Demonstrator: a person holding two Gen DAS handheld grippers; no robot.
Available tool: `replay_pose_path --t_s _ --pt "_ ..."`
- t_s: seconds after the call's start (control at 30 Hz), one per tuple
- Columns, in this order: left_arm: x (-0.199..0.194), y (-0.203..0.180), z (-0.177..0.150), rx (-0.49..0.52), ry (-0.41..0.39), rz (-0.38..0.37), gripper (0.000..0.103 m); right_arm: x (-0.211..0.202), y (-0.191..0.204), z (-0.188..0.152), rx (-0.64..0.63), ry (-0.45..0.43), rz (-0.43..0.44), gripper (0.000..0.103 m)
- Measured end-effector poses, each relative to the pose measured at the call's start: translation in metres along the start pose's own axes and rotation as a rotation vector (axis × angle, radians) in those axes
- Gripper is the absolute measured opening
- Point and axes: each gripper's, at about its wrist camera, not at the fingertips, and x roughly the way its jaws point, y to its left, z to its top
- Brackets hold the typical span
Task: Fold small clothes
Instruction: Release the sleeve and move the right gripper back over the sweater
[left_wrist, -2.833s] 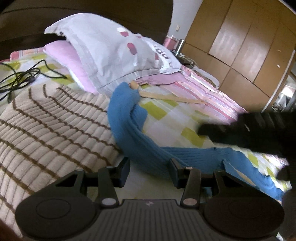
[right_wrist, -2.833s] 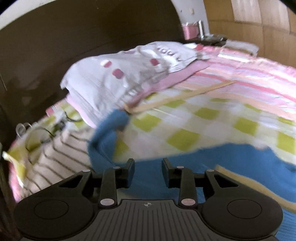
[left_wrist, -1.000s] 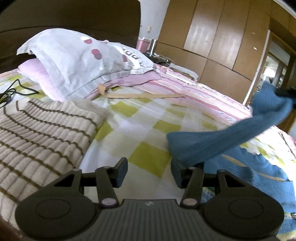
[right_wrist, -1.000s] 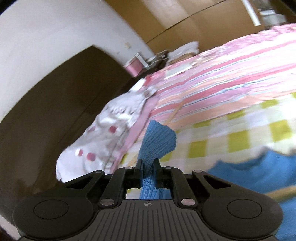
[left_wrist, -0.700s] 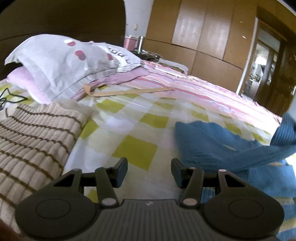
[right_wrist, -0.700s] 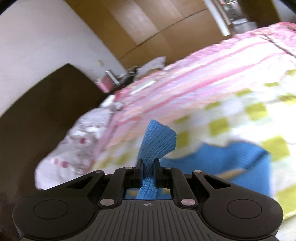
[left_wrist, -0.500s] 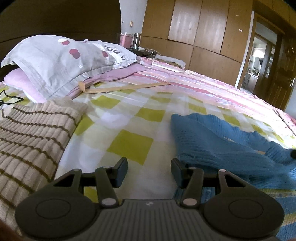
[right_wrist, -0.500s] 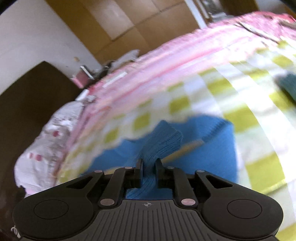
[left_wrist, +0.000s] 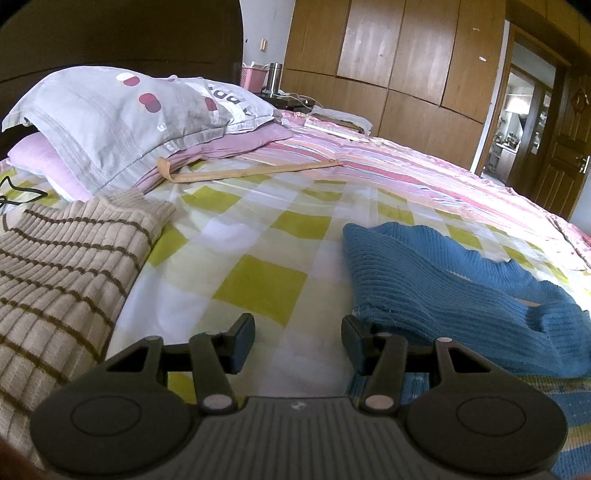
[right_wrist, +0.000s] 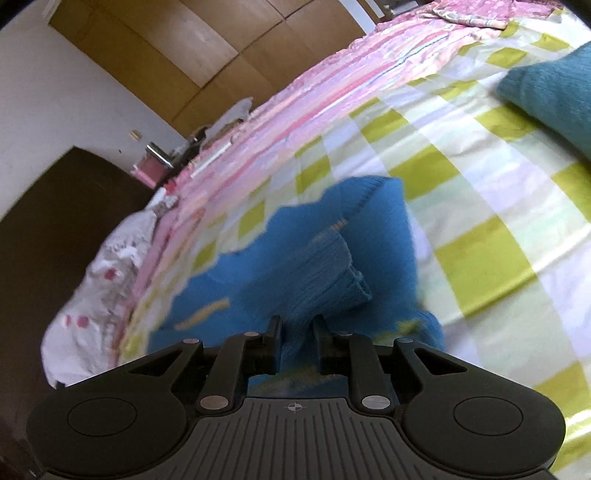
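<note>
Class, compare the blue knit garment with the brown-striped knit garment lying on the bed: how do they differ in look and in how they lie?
1. The blue garment is one solid colour; the striped garment is beige with thin brown stripes.
2. The blue garment lies bunched, a sleeve folded across it; the striped garment lies smooth and flat.
3. The blue garment sits right of the left gripper; the striped garment sits left of it.

Both are ribbed knits resting on the checked sheet.

We see open checked bedsheet (left_wrist: 258, 258) between the striped sweater (left_wrist: 62, 266) on the left and the blue sweater (left_wrist: 424, 280) on the right. Farther back, a wooden stick (left_wrist: 255, 170) lies across the way, just in front of the pillows (left_wrist: 110, 118).
</note>
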Motion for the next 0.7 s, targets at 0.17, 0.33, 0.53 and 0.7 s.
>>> replay_pose_path --t_s 0.17,0.33,0.53,0.7 --pt "0.001 0.000 0.001 -0.005 0.003 0.001 0.057 -0.017 0.001 -0.006 -0.089 -0.014 -0.084 0.029" --pt "0.000 0.000 0.000 0.001 -0.002 0.004 0.057 -0.027 0.019 -0.002 -0.261 -0.079 -0.134 0.029" --pt "0.000 0.000 0.000 0.000 -0.002 0.003 0.057 0.002 0.024 0.014 -0.333 -0.067 -0.173 0.040" --pt "0.000 -0.001 0.000 0.002 -0.002 0.005 0.057 0.023 0.027 0.020 -0.387 -0.028 -0.178 0.040"
